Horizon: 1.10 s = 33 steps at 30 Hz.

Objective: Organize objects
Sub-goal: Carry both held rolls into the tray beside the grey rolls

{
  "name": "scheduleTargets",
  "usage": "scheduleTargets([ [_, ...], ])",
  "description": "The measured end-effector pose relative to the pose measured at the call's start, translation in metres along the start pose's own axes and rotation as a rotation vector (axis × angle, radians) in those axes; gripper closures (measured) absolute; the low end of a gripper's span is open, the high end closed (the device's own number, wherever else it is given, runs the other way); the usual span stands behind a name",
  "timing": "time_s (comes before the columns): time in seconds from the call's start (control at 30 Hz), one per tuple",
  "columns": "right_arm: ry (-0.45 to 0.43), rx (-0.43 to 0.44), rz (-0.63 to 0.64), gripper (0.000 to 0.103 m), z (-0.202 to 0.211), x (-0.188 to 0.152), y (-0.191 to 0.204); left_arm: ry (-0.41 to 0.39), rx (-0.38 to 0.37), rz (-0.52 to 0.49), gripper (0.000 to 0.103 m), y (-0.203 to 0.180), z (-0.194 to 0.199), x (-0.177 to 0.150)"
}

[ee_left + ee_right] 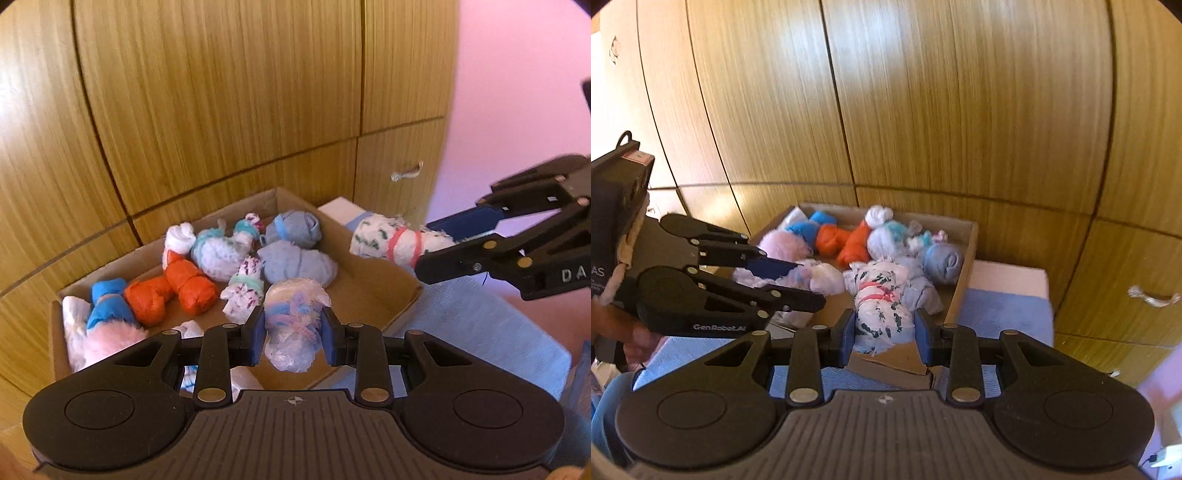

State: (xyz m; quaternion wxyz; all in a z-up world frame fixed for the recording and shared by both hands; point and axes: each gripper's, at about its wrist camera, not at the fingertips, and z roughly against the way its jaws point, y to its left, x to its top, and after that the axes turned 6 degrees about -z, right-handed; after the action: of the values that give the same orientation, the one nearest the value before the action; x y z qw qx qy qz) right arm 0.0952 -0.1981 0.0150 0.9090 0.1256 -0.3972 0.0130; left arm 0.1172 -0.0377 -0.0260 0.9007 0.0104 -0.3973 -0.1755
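In the left wrist view, a brown box (373, 280) sits in the middle of the frame, in front of a wooden wall (207, 96). It is full of little cloth rolls. At the left end lies a fluffy pink roll (110, 341) with a blue roll (107, 302) on it. Next come two orange rolls (170, 290), then a white one with a teal band (218, 251), then two grey-blue ones (295, 254) further right. At the bottom middle, the left claw (293, 332) is closed on a pale roll (291, 325) with blue and pink ties, held over the near side of the box. At the right edge, the right claw (439, 243) squeezes a spotted roll (384, 240) with a red band, up above the right rim of the box. A blue cloth (480, 325) lies under the box. In the right wrist view, the left claw (798, 284) pokes in from the left with its pale roll (820, 277), and the spotted roll (882, 306) sits tight between the right claw's pads (847, 334) at the bottom middle, over the near edge of the box (964, 273).
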Motion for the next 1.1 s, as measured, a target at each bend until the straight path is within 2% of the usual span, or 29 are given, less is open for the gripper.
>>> scheduleTargets([
  [0.1, 0.03, 0.022, -0.009, 0.072, -0.012, 0.001, 0.0, 0.022, -0.017, 0.028, 0.066, 0.006, -0.015, -0.002],
  [0.37, 0.103, 0.039, 0.053, 0.072, -0.04, 0.0, 0.008, 0.056, -0.029, 0.02, 0.066, 0.008, -0.037, -0.006],
  [0.67, 0.16, -0.019, 0.126, 0.072, -0.07, -0.002, 0.006, 0.088, -0.003, 0.03, 0.066, 0.014, -0.058, -0.013],
  [1.1, 0.186, -0.076, 0.21, 0.072, -0.083, -0.002, 0.006, 0.088, 0.025, 0.053, 0.065, 0.008, -0.068, -0.012],
])
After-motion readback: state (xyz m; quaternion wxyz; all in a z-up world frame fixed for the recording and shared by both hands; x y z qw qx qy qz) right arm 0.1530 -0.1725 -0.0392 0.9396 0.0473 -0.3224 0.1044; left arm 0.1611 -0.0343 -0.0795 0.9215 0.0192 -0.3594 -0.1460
